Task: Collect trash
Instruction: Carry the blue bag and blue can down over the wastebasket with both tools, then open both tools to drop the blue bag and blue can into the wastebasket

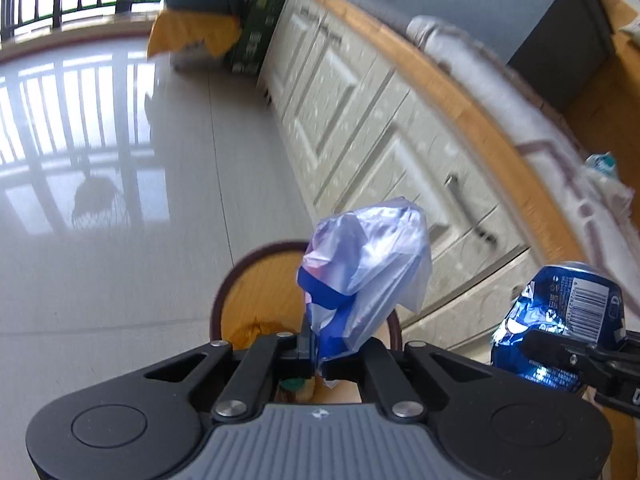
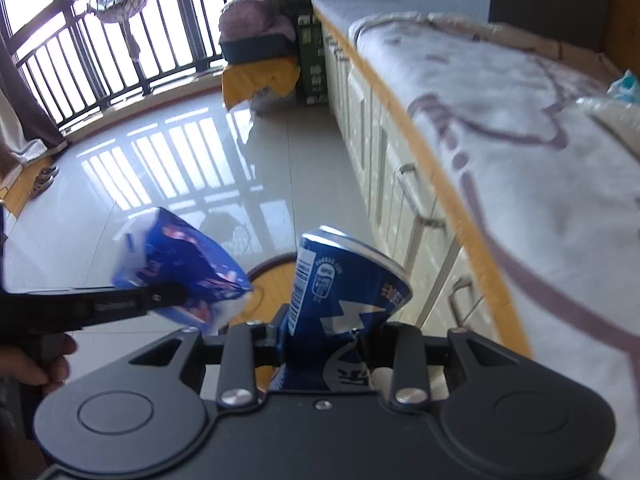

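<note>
My left gripper is shut on a crumpled blue-and-white plastic wrapper, held up in the air. The wrapper also shows in the right wrist view at the left, with the left gripper's fingers on it. My right gripper is shut on a crushed blue drink can. In the left wrist view the can is at the right edge. Below both grippers is a round bin with a dark rim and orange liner, also seen in the right wrist view.
A long cream cabinet with metal handles runs along the right, topped by a wooden edge and a white patterned blanket. Glossy tiled floor spreads to the left. A yellow-draped stack and a green box stand by the barred window.
</note>
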A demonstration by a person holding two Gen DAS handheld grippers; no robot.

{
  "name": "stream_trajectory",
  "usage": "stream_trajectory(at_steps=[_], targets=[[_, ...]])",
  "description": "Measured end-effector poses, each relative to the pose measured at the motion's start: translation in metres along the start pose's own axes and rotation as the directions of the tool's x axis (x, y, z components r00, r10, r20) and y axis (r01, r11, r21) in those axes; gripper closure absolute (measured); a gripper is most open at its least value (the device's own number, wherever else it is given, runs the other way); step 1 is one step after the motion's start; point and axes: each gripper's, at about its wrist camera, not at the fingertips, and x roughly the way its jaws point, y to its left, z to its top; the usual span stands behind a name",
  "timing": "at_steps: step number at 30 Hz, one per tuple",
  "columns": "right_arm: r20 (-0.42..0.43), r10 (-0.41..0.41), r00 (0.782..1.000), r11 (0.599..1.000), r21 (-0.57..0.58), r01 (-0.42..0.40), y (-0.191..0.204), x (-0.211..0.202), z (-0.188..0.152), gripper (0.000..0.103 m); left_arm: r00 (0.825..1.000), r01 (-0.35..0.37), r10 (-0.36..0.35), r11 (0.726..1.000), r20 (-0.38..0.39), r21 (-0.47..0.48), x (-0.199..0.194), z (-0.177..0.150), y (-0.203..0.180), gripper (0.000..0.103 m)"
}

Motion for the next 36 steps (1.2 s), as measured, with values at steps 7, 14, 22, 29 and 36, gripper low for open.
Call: stream_trajectory(at_steps=[7, 14, 22, 29, 36], targets=[[-0.06, 0.001, 0.998, 1.0, 0.003, -0.001, -0.002, 0.029, -0.007, 0.069, 0.995, 0.005, -0.007, 1.0, -0.095, -0.026, 0.051, -0.003, -0.004, 0.1], [-0.098, 0.012, 0.995, 1.0, 0.029, -0.009, -0.007, 0.059, -0.002, 0.069, 0.988, -0.017, 0.013, 1.0, -0.152, -0.021, 0.088, -0.001, 0.003, 0.1], [-0.14, 0.005, 0.99, 1.0, 0.003, -0.005, -0.005, 0.087, -0.001, 0.069, 0.96, -0.112, 0.101, 0.993, -0.263, -0.028, 0.114, -0.016, 0.029, 0.068], [-0.177, 0.023, 0.984, 1.0, -0.013, -0.026, 0.004, 0.111, -0.005, 0.069, 0.951, -0.135, 0.125, 0.991, -0.284, -0.016, 0.107, -0.023, 0.041, 0.068], [-0.182, 0.04, 0.982, 0.998, -0.042, -0.049, 0.014, 0.136, -0.004, 0.068, 0.952, -0.149, 0.147, 0.989, -0.269, 0.014, 0.096, -0.026, 0.047, 0.059]])
